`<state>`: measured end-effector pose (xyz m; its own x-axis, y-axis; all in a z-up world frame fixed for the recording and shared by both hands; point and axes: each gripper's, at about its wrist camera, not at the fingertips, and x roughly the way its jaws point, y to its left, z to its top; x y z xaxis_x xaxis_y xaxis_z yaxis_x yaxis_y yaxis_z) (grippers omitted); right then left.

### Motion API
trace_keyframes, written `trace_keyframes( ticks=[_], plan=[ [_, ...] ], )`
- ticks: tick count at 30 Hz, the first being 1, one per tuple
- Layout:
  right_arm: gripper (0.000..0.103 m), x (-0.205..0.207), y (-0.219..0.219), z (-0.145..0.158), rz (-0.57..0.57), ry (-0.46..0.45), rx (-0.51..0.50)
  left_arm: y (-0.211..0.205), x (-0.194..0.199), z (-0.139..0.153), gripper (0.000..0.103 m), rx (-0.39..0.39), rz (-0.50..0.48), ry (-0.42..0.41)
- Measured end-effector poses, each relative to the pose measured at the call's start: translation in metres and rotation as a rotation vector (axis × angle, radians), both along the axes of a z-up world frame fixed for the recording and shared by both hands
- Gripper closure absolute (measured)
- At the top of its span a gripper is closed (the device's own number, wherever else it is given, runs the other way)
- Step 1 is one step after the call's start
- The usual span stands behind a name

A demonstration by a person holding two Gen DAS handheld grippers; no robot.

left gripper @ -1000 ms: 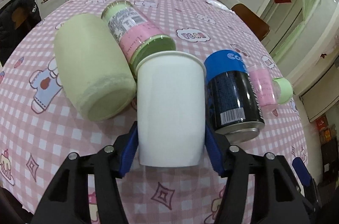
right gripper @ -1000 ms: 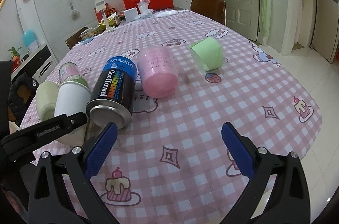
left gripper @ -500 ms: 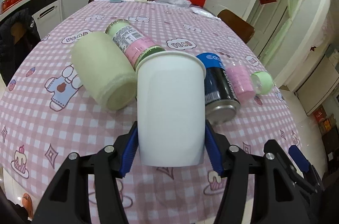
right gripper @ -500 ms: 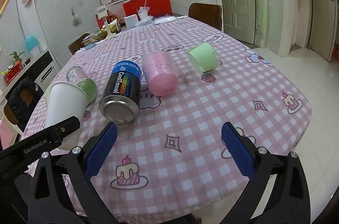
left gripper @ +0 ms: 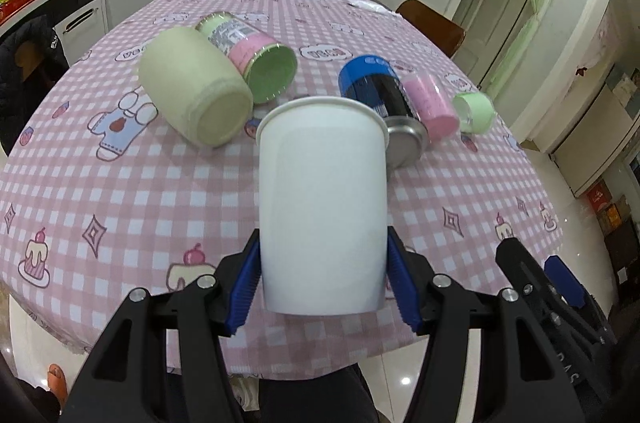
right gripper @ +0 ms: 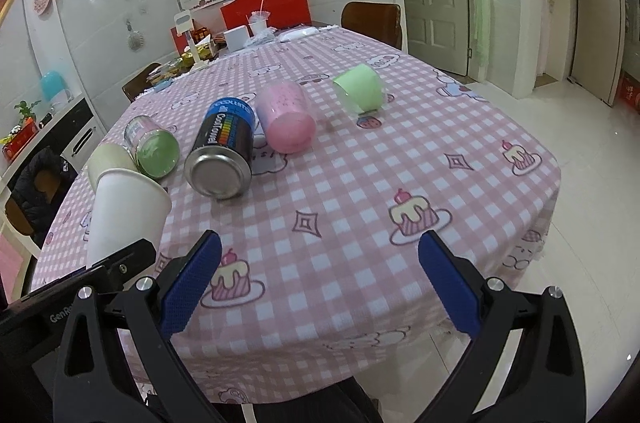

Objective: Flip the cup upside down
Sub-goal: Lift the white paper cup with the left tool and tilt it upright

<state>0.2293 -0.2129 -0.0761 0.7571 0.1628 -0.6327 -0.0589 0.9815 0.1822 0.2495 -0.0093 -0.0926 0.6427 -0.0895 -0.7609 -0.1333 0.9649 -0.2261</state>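
Note:
My left gripper [left gripper: 322, 283] is shut on a white paper cup [left gripper: 323, 199]. The blue pads press its two sides near the base, and the rim points away from me. The cup is held in the air above the near part of the pink checked table [left gripper: 160, 207]. In the right wrist view the cup [right gripper: 124, 211] is at the left, tilted, rim up and away, with the left gripper's black body below it. My right gripper [right gripper: 318, 287] is open and empty above the table's near edge.
Several things lie on their sides in a row: a cream cylinder [left gripper: 196, 91], a green-and-pink can [left gripper: 252, 57], a blue-and-black can [right gripper: 224, 147], a pink cup [right gripper: 286, 123] and a green cup [right gripper: 360, 93]. Chairs and clutter stand at the far end.
My left gripper has lifted the white cup up and back from the row of objects. The right gripper has also drawn back and up, staying open.

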Motion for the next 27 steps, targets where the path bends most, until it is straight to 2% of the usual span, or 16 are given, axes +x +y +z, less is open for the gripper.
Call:
trace_keyframes(
  ticks=[7,12,17,20,27],
  plan=[
    [0.008,-0.001,-0.008,-0.004,-0.013,0.015,0.016,-0.009,0.009,-0.010,0.043,0.057,-0.034,0.046],
    [0.008,0.000,-0.011,-0.002,-0.019,0.015,0.012,-0.005,0.012,-0.012,0.041,0.033,-0.036,0.057],
    [0.008,-0.003,-0.010,0.000,-0.012,0.014,0.015,-0.005,0.012,-0.010,0.034,0.020,-0.057,0.049],
    [0.008,-0.005,-0.008,0.003,-0.017,0.003,0.015,-0.009,0.010,-0.005,0.034,0.046,-0.071,0.044],
    [0.008,-0.012,0.002,0.019,-0.004,-0.045,0.042,-0.003,0.006,0.014,0.034,0.051,-0.088,-0.009]
  ],
)
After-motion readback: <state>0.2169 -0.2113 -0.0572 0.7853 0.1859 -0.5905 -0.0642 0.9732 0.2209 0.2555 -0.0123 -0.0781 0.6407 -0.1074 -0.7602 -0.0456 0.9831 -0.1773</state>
